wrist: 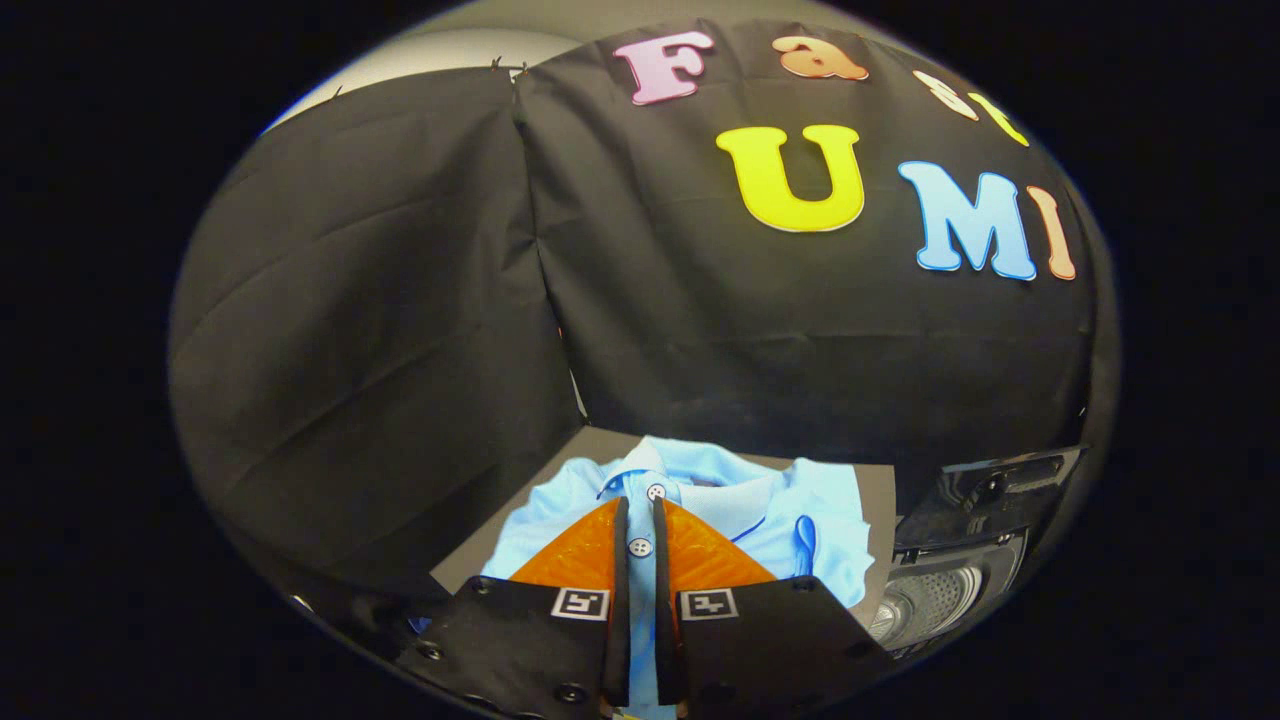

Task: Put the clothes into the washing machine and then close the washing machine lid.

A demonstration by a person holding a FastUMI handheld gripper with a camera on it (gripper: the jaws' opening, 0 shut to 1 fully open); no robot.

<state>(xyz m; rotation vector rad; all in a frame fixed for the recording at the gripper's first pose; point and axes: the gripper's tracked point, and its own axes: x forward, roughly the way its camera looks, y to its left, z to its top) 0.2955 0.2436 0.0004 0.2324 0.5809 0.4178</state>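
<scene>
Two fingers (640, 515) reach forward over a light blue shirt (700, 500), and they stand close together with only a narrow gap between them. Through that gap runs the shirt's button strip: one white button (640, 547) sits right in the slot between the fingers, and a second button (656, 492) lies just ahead of the tips at 12 o'clock. The cloth lies between the two fingers, yet whether both press on it cannot be told from this angle. The shirt rests crumpled on a dark bench (480, 555), its collar spread open beyond the fingertips, with thin darker blue piping along the collar edge and a small blue loop at about 2 o'clock from the tips. Most of the garment spreads out to either side of the fingers, from 10 o'clock round to 3 o'clock, and part of it is hidden under them. The washing machine (960, 550) stands near the shirt at about 3 to 4 o'clock from the fingers, just beside the shirt's right edge. Its dark lid (985, 490) is raised, tilted up and back, and below it the pale perforated drum (925, 600) is open to view. Black cloth forms the booth wall (400, 350) behind the bench, hanging in two panels that meet in a corner at about 11 o'clock from the fingertips.
</scene>
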